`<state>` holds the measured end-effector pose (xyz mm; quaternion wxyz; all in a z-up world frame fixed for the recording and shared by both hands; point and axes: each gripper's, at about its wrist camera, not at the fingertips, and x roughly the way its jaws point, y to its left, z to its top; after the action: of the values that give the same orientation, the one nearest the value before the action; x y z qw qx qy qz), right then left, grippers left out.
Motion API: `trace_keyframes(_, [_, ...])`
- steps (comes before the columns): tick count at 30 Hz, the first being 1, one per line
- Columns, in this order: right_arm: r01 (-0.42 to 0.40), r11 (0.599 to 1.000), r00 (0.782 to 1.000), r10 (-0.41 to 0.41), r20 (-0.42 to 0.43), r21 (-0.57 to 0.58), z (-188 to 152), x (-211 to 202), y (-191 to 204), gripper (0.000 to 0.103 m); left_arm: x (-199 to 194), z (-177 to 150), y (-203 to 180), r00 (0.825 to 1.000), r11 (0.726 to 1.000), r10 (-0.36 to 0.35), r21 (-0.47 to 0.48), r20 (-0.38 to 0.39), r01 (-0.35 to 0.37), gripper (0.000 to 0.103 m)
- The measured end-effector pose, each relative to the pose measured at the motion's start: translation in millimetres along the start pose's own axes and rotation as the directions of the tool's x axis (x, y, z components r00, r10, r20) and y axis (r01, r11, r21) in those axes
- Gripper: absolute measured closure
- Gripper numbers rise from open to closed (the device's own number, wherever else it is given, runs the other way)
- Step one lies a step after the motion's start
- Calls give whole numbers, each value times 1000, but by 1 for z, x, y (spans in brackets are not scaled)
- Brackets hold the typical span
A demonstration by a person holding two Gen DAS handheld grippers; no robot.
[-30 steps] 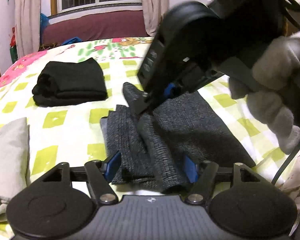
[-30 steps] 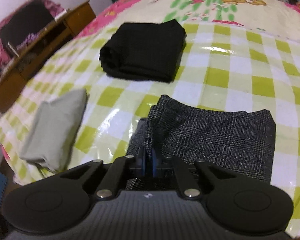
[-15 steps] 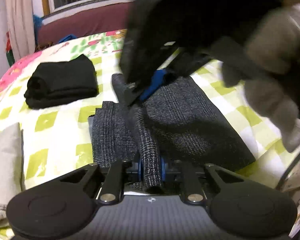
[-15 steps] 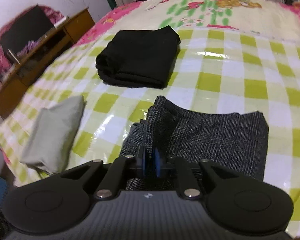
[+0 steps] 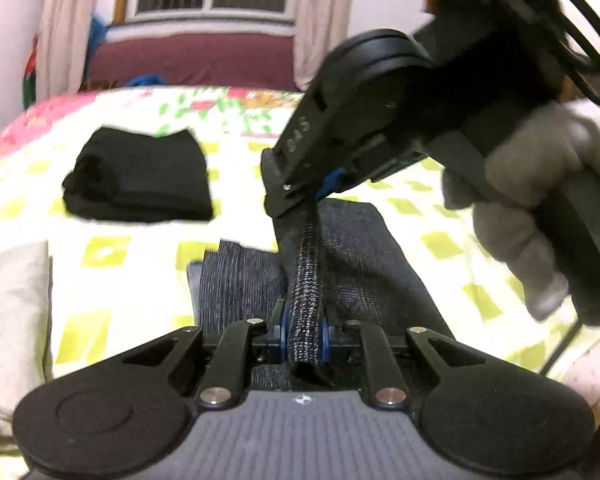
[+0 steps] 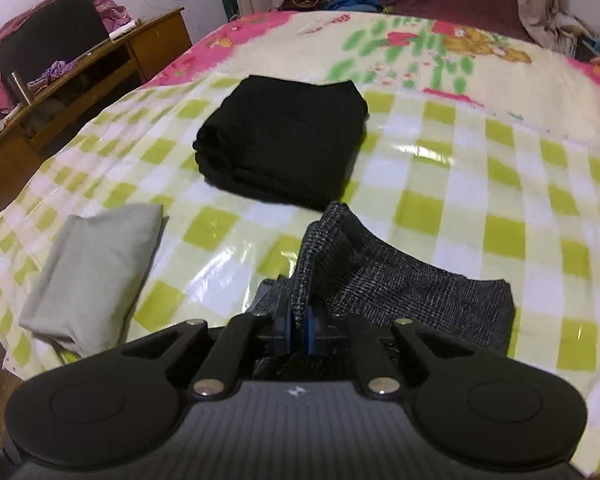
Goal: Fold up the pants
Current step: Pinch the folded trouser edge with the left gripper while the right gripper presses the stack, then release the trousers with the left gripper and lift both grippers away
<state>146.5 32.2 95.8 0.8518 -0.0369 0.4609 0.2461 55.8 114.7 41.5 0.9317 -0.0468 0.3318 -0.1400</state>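
On a bed spread with a green-and-white checked sheet, my left claw is clamped on a raised ridge of the grey tweed pants, which lie half-folded at the near edge of the bed, at 6 o'clock in both wrist views. My right claw, held in a grey-gloved hand, pinches the same ridge of cloth further along, at 12 o'clock from the left claw; its jaws have just been closing, with the fabric between them. A folded black garment sits at 11 o'clock beyond the pants, apart from them. A folded pale grey garment lies at 9 o'clock near the bed's edge.
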Motion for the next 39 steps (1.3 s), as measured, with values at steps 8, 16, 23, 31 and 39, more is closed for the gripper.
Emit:
trace_keyframes(8, [-24, 999, 999, 23, -24, -39, -9, 84, 31, 58, 21, -22, 35, 993, 987, 18, -154, -114, -36, 68])
trace_keyframes(16, [-260, 964, 963, 255, 84, 49, -4, 58, 10, 53, 6, -25, 40, 990, 987, 89, -126, -112, -103, 59])
trace_keyframes(23, [-286, 950, 957, 290, -12, 127, 5, 105, 16, 64, -11, -19, 32, 971, 972, 220, -63, -88, -226, 56])
trace_keyframes(31, [-263, 962, 949, 244, 198, 70, -7, 18, -22, 65, -32, -6, 19, 959, 959, 284, -11, 15, -284, 56])
trace_keyframes(39, [-18, 973, 984, -23, 177, 229, -67, -4, -113, 62, 33, 16, 3, 979, 977, 200, 75, 30, -202, 56])
